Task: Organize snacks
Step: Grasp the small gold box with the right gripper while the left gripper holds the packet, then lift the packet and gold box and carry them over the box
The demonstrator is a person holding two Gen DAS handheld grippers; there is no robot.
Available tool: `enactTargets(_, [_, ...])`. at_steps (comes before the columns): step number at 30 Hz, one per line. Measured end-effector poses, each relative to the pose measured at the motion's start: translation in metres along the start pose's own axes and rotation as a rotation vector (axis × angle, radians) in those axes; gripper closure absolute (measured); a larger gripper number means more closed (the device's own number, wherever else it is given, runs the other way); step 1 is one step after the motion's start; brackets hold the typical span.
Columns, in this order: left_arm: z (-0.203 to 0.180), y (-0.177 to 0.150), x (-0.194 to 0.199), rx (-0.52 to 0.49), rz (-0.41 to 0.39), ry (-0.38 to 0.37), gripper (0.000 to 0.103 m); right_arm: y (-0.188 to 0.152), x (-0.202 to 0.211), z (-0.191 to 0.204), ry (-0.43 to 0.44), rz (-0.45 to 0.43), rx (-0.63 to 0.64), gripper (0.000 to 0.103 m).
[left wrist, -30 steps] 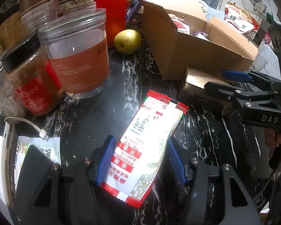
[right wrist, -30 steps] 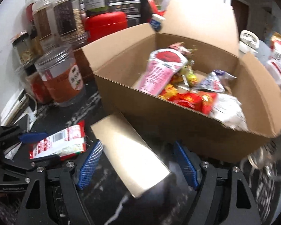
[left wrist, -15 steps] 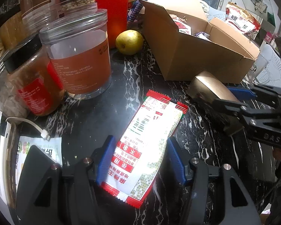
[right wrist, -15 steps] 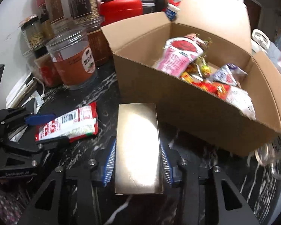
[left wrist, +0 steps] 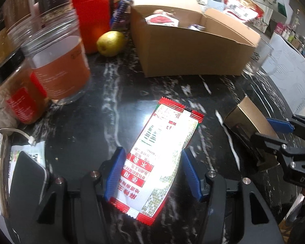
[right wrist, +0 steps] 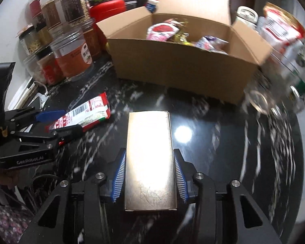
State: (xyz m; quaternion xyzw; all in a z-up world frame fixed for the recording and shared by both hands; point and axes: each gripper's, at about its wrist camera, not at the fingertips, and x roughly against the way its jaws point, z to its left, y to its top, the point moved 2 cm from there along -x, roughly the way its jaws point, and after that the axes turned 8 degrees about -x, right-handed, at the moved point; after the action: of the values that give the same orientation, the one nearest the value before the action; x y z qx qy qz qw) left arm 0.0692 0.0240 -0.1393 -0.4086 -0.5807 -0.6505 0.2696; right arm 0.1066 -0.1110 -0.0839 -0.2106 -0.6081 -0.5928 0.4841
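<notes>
Where 1 second ago its jaws gaped, right gripper clamps gold box, left gripper still holding snack packet.

A home kitchen or pantry corner, judging by the black marble-veined countertop, crowded clear storage jars of grains and dried goods, a red canister, a pear, an open cardboard box of snack packets

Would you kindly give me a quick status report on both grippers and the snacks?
Left gripper shut on red-and-white snack packet. Right gripper shut on gold box. Open cardboard box ahead, partly filled; path looks clear.
</notes>
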Motion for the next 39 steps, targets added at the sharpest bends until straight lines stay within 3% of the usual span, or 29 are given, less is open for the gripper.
enactTargets(7, [-0.022,-0.004,0.001,-0.108,0.008,-0.036,0.046,-0.025,0.019,-0.007,-0.013,0.012,-0.057,0.059])
enactTargets(10, [-0.023,-0.002,-0.002,-0.136,0.014,-0.045,0.041,-0.028,0.021,-0.006,-0.024,0.010,-0.066,0.058])
enactTargets(14, [-0.023,0.003,-0.013,-0.164,0.024,-0.034,0.016,-0.028,0.019,-0.004,-0.026,0.011,-0.062,0.057])
enactTargets(19, [-0.025,0.007,-0.019,-0.208,0.015,-0.056,0.016,-0.027,0.013,-0.006,-0.034,0.025,-0.066,0.049])
enactTargets(20, [-0.026,0.008,-0.019,-0.213,0.010,-0.061,0.023,-0.027,0.011,-0.007,-0.036,0.030,-0.070,0.049])
enactTargets(21, [-0.028,0.008,-0.016,-0.223,-0.002,-0.065,0.044,-0.026,0.008,-0.009,-0.037,0.042,-0.077,0.049])
enactTargets(22, [-0.029,0.009,-0.015,-0.225,-0.009,-0.064,0.050,-0.026,0.005,-0.009,-0.032,0.049,-0.082,0.049])
enactTargets(25, [-0.029,0.008,-0.014,-0.214,-0.019,-0.070,0.054,-0.028,-0.001,-0.011,-0.022,0.056,-0.091,0.050])
enactTargets(28, [-0.026,0.008,-0.011,-0.197,-0.026,-0.081,0.056,-0.027,-0.002,-0.010,-0.016,0.040,-0.097,0.060])
enactTargets(39, [-0.034,0.007,0.015,-0.182,-0.073,-0.128,0.056,-0.030,0.020,-0.005,0.005,-0.043,-0.129,0.060])
